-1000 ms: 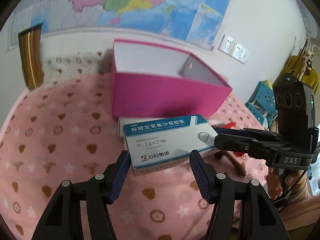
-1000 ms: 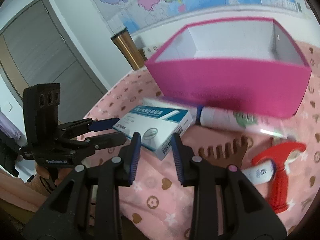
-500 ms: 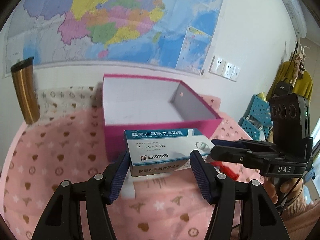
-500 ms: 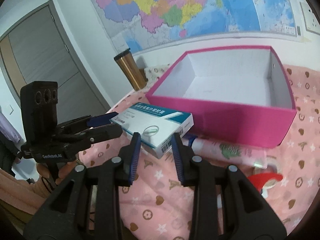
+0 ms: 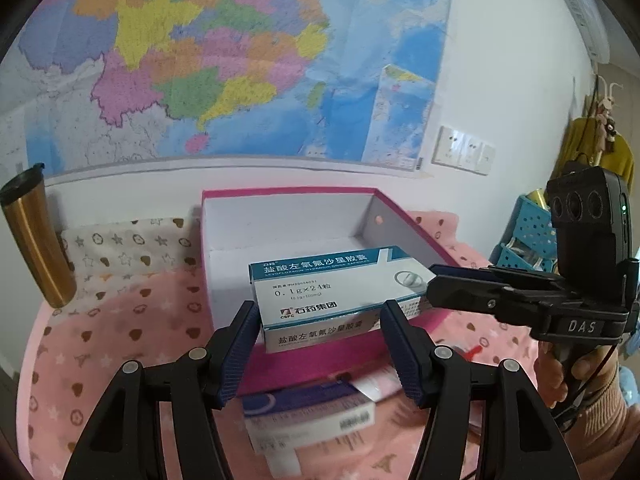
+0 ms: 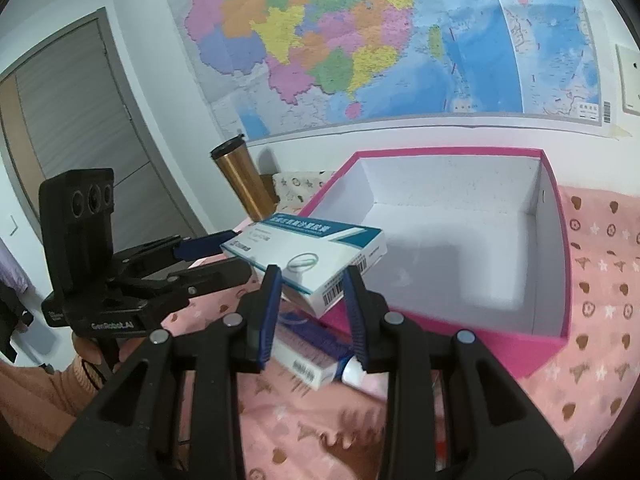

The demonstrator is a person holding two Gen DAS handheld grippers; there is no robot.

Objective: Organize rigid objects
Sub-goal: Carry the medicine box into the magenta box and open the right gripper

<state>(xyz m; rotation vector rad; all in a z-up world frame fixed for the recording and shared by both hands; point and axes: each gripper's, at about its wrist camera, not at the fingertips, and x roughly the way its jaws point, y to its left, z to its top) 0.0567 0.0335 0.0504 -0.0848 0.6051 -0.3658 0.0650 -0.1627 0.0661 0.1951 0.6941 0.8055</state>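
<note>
A white and blue medicine box (image 5: 320,288) hangs in the air over the near wall of an open pink box (image 5: 304,364) with a bare white inside. My left gripper (image 5: 318,316) is shut across the medicine box's near end, a pad on each side. My right gripper (image 6: 312,276) is shut on its other end, where the barcode shows. In the right wrist view the medicine box (image 6: 304,248) is tilted over the near left corner of the pink box (image 6: 480,344). A hand holds each gripper.
Below the lifted box, a purple and white carton (image 5: 312,412) and a white tube (image 6: 360,372) lie on the pink patterned cloth (image 5: 120,340). A gold tumbler (image 5: 36,240) stands at the back left by the wall. Blue baskets (image 5: 532,224) are at the right.
Both grippers have risen together with the medicine box, from just above the cloth in front of the pink box up to the level of its near rim.
</note>
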